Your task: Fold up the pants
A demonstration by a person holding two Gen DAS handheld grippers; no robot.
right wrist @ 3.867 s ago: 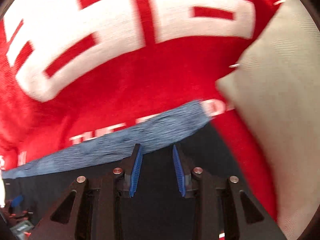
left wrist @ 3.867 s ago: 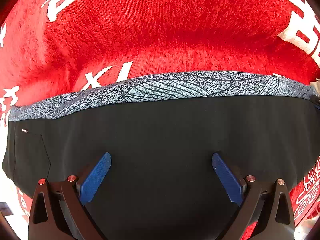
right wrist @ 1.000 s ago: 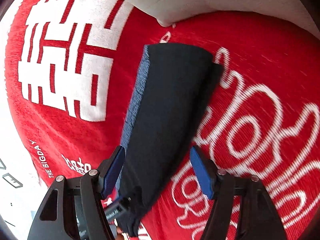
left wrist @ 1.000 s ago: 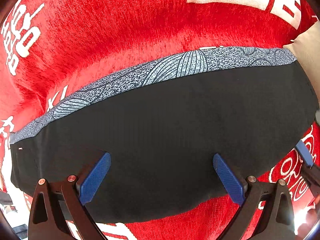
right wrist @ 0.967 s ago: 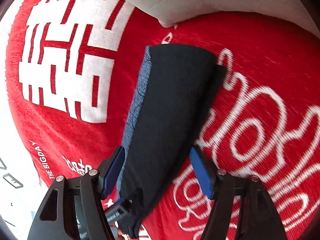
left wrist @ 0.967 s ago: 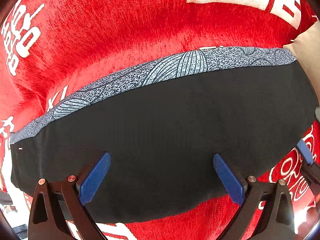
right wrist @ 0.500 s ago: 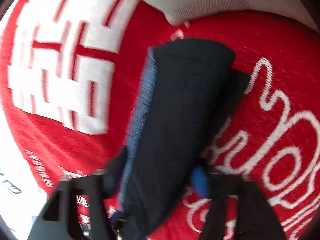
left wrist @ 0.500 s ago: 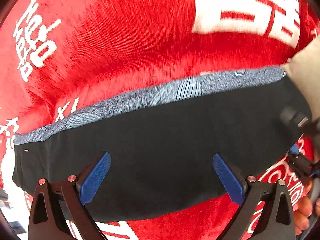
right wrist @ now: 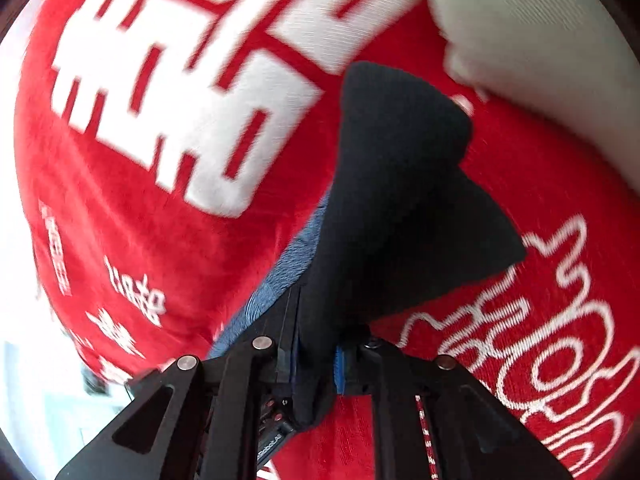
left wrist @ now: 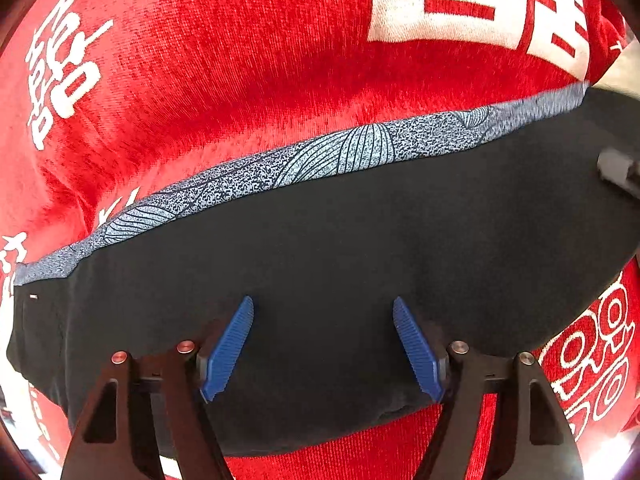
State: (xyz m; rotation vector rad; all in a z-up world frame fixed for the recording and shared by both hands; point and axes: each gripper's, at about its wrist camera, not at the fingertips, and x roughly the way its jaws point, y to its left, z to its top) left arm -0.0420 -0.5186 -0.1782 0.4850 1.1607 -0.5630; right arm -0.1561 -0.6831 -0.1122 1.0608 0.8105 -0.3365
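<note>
One end of the black pants (right wrist: 400,200) on the red blanket (left wrist: 240,60) is being pinched by the right gripper (right wrist: 316,364), while the left gripper (left wrist: 322,344), just narrowing, is being held unclamped above the cloth, so slippage is being risked.

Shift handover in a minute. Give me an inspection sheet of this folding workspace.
Surface: red plush blanket with white printed characters.
Job's things: black pants with a blue-grey patterned waistband, lying flat; one end is lifted and bunched.
Clutter: off-white cushion at the blanket's edge.
Grippers: left gripper open over the pants, jaws just closing, nothing pinched; right gripper shut on the lifted end.
Cables: nothing seen.
Surroundings: bright blurred area beyond the blanket, unreadable.
</note>
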